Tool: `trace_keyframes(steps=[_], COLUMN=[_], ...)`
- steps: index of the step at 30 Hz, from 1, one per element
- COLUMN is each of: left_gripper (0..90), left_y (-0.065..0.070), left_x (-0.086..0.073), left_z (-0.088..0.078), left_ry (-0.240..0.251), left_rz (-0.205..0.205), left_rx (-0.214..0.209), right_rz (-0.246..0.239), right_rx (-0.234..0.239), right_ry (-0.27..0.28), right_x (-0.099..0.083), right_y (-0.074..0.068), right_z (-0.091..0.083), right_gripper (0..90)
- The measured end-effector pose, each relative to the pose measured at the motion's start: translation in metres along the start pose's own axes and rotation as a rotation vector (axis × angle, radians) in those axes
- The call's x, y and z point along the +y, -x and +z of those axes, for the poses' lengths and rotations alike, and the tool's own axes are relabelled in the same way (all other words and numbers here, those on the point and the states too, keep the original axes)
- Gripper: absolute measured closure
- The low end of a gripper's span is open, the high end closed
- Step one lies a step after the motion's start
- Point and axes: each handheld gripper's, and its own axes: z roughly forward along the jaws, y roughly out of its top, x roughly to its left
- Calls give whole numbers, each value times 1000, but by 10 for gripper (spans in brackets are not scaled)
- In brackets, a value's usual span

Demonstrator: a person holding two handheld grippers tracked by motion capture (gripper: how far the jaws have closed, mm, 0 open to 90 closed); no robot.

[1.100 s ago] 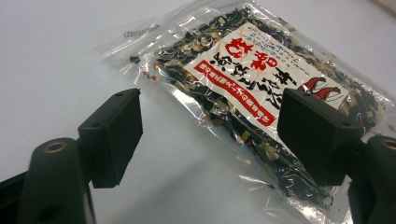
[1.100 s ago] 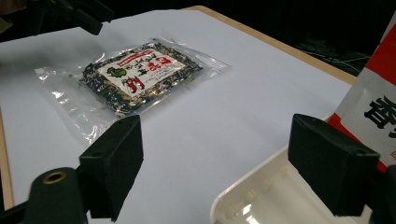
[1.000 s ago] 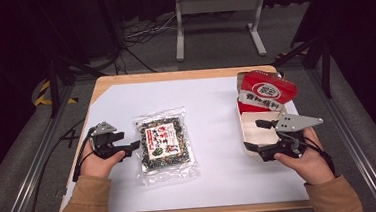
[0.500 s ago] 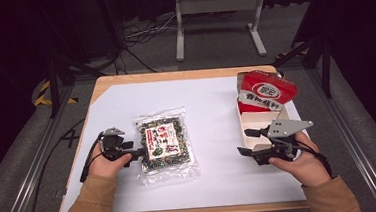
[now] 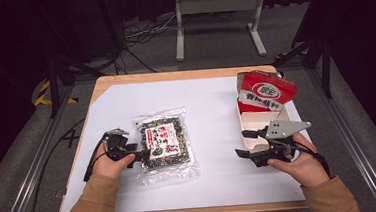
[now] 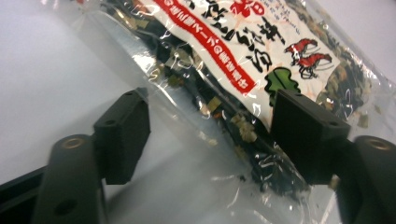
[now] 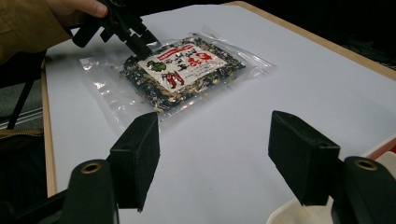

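we've brought the left tool (image 5: 142,154) down onto the near-left edge of the seaweed bag (image 5: 165,143), flat on the desk (image 5: 215,99); jaws just reopened wide around it, not gripping. right tool (image 5: 243,143) open, empty.

A clear plastic packet of dried seaweed mix (image 5: 164,145) is laid flat on the white-covered wooden table (image 5: 216,104), left of centre. At its left edge the left gripper (image 5: 140,153) is set. Well apart to the right, a white tray (image 5: 258,123) is placed, a red-and-white bag (image 5: 264,91) propped at its far end. The right gripper (image 5: 244,143) is held just before the tray.
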Motion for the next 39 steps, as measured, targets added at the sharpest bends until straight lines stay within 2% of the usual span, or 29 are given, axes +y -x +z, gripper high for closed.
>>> trace_keyframes(steps=[1,3,5,13,15,17,20,25,26,28,31,35,39], left_gripper=[203,202,216,357,418,467,520,608,652,675,733,770,775], left_y=[3,5,9,13,15,14,11,8,5,2,4,16,21], left_x=[3,4,6,6,6,4,-1,-1,-2,-3,-2,3,4], left_z=[4,5,7,8,9,8,8,3,3,3,-1,-11,-16], left_ry=[1,3,-3,-3,-3,4,38,46,55,61,102,144,169], left_rz=[-8,-14,-22,-51,-78,-85,-132,-171,-186,-205,-205,-143,-113], left_rx=[22,32,67,64,49,38,-15,-30,-51,-69,-80,-51,-44], right_rz=[0,-2,-7,-10,-14,-18,-20,-24,-23,-21,-19,-16,-19], right_rx=[7,7,5,-4,-4,-3,0,-1,0,-2,-4,-8,-4], right_ry=[0,0,1,8,20,23,29,33,33,35,38,38,33], right_x=[0,0,-1,-1,1,2,3,4,3,3,3,3,4], right_y=[0,0,-1,1,1,0,-1,1,2,2,2,3,1], right_z=[1,2,3,3,3,3,4,6,6,6,5,4,6], right_gripper=[345,345,345,345,345,345,345,345,345,345,345,345,345])
